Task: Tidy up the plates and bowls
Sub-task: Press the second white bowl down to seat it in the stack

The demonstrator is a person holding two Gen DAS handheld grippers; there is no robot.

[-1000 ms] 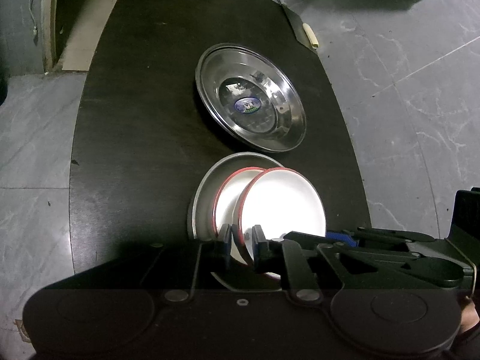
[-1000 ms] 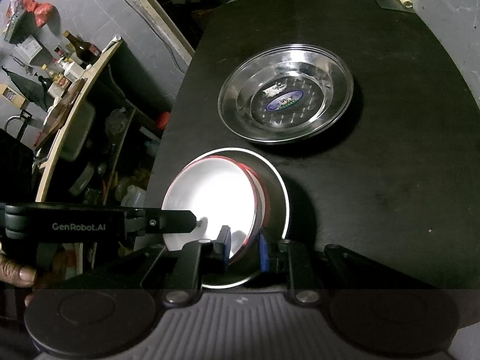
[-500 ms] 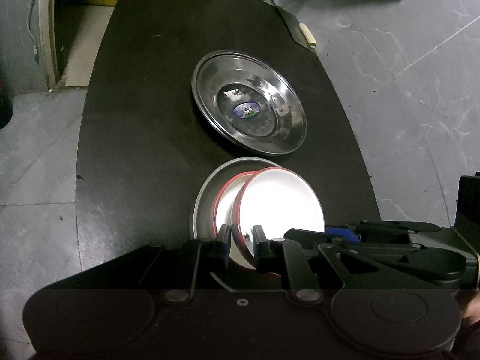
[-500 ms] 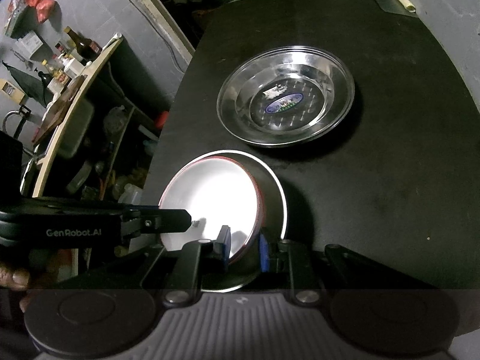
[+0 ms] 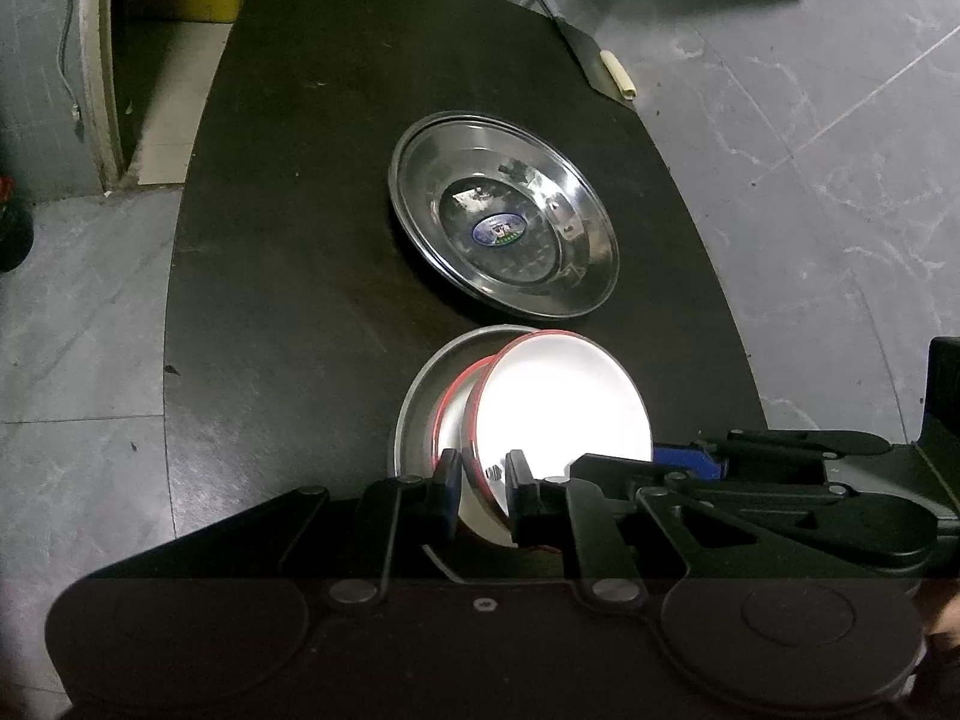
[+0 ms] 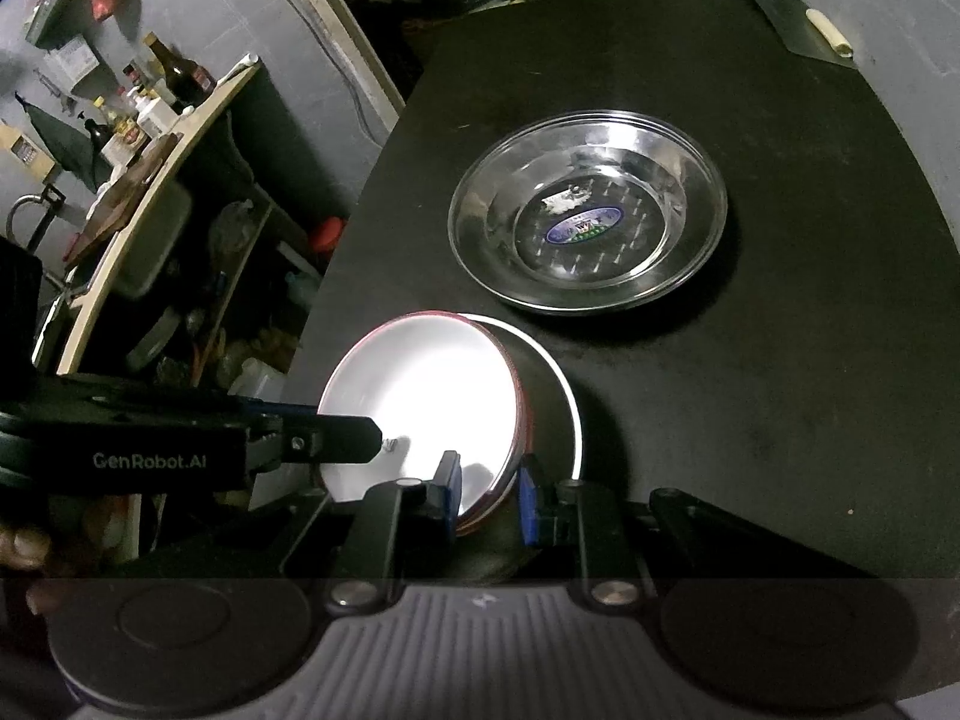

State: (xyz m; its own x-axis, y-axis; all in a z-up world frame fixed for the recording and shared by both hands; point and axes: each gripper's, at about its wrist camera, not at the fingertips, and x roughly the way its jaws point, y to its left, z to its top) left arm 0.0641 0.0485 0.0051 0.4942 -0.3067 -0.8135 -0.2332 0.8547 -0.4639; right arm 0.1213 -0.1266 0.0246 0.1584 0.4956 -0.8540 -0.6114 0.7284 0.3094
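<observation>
Two white bowls with red rims sit nested and tilted on a small steel plate (image 5: 420, 408) near the table's front edge. My left gripper (image 5: 483, 474) is shut on the near rim of the upper white bowl (image 5: 564, 414). In the right wrist view my right gripper (image 6: 489, 492) is shut on the opposite rim of the white bowl (image 6: 420, 396); whether it pinches one bowl or both is unclear. The left gripper (image 6: 366, 438) reaches in from the left there. A large steel plate (image 5: 504, 228) lies empty farther back.
The black table (image 5: 288, 276) drops off to grey floor on both sides. A knife with a pale handle (image 5: 618, 75) lies at the far right corner. Left of the table stands a cluttered shelf with bottles (image 6: 156, 96).
Both grips stay as they were. The views have rolled slightly, and the bowls and plates keep their places on the table.
</observation>
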